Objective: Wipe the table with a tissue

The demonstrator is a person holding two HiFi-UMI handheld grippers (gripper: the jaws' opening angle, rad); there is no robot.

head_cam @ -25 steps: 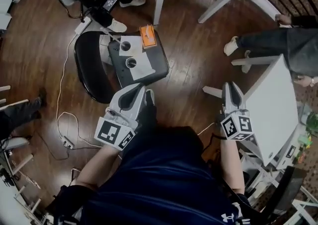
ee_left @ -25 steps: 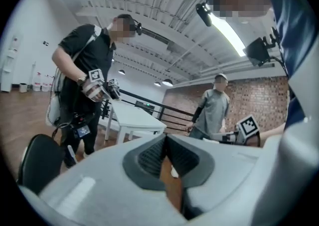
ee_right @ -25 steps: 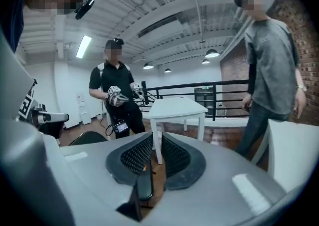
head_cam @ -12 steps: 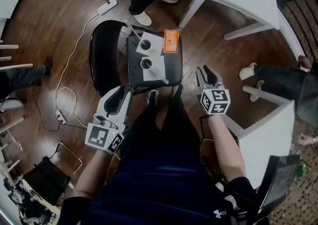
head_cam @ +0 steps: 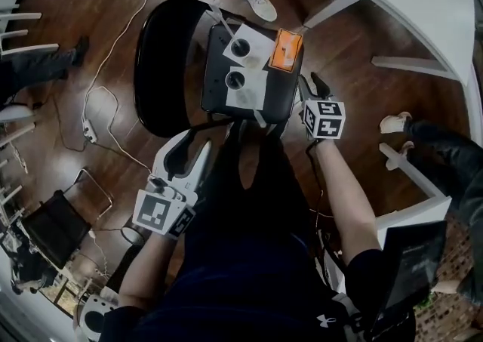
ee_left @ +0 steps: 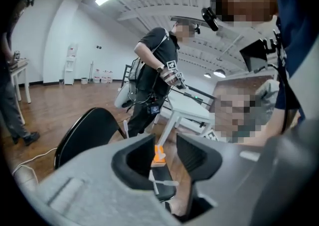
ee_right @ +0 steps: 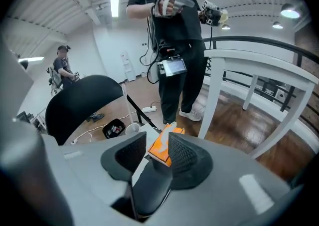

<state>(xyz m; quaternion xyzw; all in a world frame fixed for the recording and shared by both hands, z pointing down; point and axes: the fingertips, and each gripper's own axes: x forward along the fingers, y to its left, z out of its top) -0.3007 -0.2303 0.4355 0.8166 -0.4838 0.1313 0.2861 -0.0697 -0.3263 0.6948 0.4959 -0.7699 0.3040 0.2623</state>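
The right gripper [head_cam: 311,90] has dropped near the tissues [head_cam: 286,49] at the table's [head_cam: 281,100] one o'clock. It and the left gripper [head_cam: 190,153], jaws just opening, are half-open and empty. No wiping yet.

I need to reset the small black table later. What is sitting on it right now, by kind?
Cups: 2
White sheets: 2
Orange tissue pack: 1
Total: 5
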